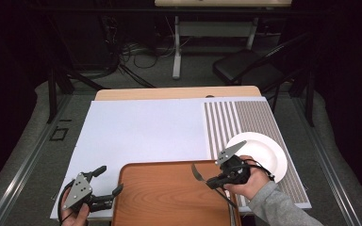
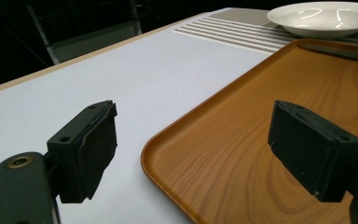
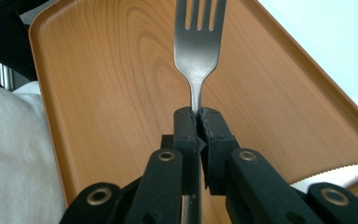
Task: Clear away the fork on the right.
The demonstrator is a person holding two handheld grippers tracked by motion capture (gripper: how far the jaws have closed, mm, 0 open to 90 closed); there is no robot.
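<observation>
Your right tongs (image 3: pixel 199 122) are clenched on the fork (image 3: pixel 198 44) at its neck, tines pointing out over the tray (image 3: pixel 121 93), near the tray's right edge. Plate (image 1: pixel 259 153) sits just right of the tray. Your left tongs (image 2: pixel 193 149) are released, jaws wide, straddling the tray's near-left corner, holding nothing.

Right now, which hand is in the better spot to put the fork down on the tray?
The right. Its tongs are already shut on the fork, holding it over the wooden tray. The left tongs are open with nothing between them, beside the tray's left edge.
</observation>
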